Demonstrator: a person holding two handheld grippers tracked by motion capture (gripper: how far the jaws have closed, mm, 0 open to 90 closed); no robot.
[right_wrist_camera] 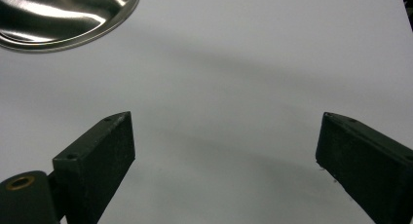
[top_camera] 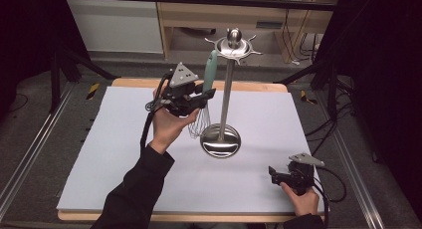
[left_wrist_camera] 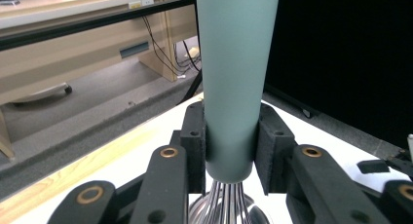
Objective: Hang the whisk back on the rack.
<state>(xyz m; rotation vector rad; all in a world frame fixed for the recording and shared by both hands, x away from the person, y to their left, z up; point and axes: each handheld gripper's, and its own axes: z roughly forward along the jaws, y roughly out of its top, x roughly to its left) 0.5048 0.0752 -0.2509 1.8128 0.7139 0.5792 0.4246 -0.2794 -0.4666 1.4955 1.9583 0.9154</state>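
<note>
We see the left tool (left_wrist_camera: 229, 146) pinching the whisk (left_wrist_camera: 234, 78) beside the metal stand (top_camera: 226, 84); the right tool (right_wrist_camera: 224, 160) sits spread over the counter (right_wrist_camera: 253, 63).

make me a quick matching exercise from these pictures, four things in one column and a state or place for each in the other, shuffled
Things:
1. teal-handled wire whisk
2. shiny steel utensil stand with round base
3. left gripper
4. right gripper

States or places:
A. jaws wide apart over bare white table cover
B. upright at the table's middle
C. clamped at the handle's lower end, wires down
D. shut, raised beside the stand's pole

Pairs: 1-C, 2-B, 3-D, 4-A
</note>
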